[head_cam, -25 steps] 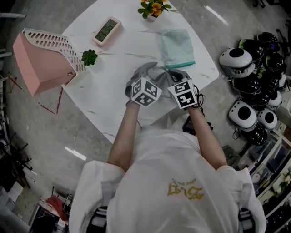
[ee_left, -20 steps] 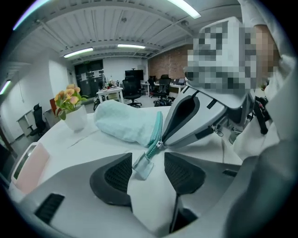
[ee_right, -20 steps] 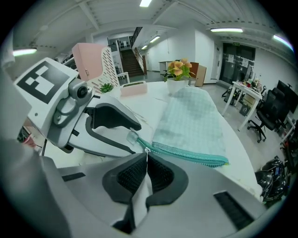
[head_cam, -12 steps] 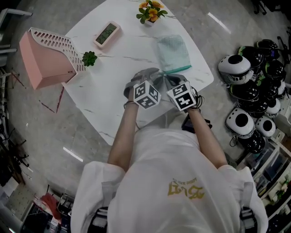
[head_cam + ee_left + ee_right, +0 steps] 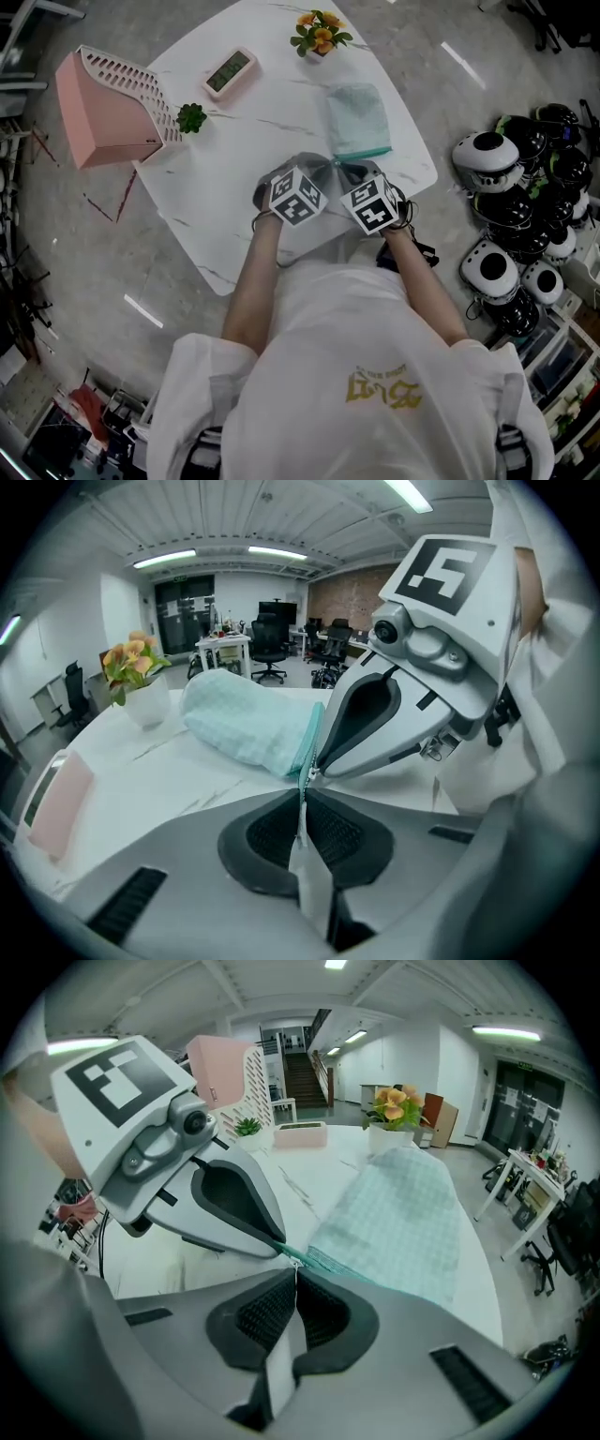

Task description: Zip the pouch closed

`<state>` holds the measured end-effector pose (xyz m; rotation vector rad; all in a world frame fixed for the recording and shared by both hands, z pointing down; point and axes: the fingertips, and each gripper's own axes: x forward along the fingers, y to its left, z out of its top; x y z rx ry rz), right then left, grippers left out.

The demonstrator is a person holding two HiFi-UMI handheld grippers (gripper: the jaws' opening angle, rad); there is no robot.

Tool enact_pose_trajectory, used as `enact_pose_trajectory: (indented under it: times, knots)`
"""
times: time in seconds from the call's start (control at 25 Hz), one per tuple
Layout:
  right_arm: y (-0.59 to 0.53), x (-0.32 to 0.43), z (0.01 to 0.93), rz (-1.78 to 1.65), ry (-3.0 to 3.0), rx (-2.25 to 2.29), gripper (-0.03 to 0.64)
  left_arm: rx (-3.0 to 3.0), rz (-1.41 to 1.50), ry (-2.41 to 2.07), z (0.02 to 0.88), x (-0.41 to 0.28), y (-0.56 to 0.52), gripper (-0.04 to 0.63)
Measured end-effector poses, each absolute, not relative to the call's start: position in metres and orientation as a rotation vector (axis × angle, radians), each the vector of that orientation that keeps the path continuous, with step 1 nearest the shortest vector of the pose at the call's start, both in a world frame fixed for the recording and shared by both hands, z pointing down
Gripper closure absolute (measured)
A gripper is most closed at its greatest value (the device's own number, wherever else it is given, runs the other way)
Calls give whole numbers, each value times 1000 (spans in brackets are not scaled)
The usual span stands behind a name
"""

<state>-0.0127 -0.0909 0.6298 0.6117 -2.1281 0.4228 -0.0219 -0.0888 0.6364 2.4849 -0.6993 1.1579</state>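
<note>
pouch (image 5: 357, 119): mint, checked, flat on surface (image 5: 246, 159), by its edge
left gripper (image 5: 302, 797): jaws closing on pouch's zip end
right gripper (image 5: 293, 1277): clamped on zip pull (image 5: 296, 1262)
surface: white marble
room: grey floor (image 5: 84, 253), pink rack (image 5: 103, 112)

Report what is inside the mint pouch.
Nothing inside shows: the pouch lies on the table, and its quilted fabric covers any contents. Only the zipper edge shows, pinched by the right claw while the left claw is closing its jaws on it.

Left hand-held gripper (image 5: 302, 785) closing, right hand-held gripper (image 5: 295, 1270) clamped, on pouch (image 5: 246, 726).
</note>
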Motion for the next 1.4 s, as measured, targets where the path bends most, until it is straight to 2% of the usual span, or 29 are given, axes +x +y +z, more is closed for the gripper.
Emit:
enact_pose_trajectory:
  times: [1.4]
  knots:
    - [-100,41,638,349,-2066,623,600,2243,1107,-881,639,-48,-82,558]
